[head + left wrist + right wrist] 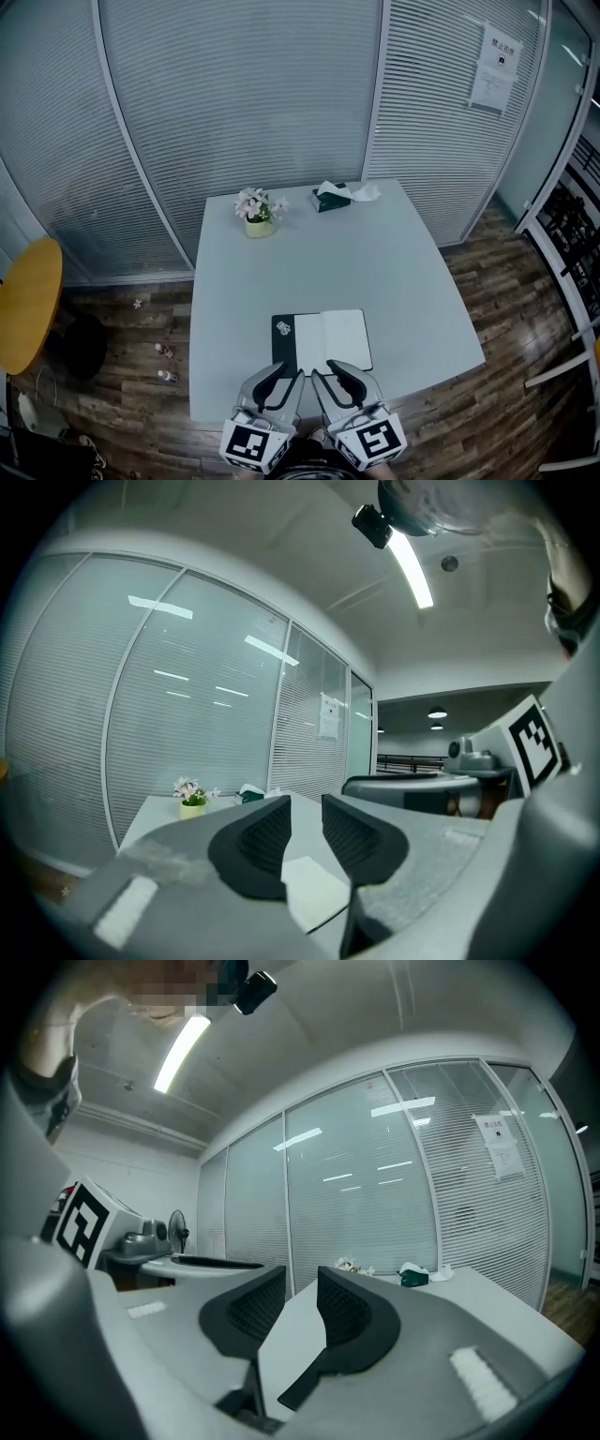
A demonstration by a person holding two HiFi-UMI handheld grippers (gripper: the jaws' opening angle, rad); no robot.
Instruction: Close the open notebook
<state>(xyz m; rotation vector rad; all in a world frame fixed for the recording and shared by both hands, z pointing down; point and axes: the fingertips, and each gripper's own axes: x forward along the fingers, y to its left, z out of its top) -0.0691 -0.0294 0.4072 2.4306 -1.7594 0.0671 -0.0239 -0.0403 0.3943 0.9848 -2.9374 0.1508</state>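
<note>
Both left gripper (pixel 289 373) and right gripper (pixel 330 371), jaws apart and empty, hover just nearside of the left-right-lying notebook (pixel 322 340).

No legible text. Paper notice (pixel 494 67) on glass partition (pixel 234 94), 1 o'clock: print too small to read. Notebook (pixel 323 339) cover emblem is unreadable. Left gripper (pixel 286 373) and right gripper (pixel 330 371) cubes carry square markers only.
</note>
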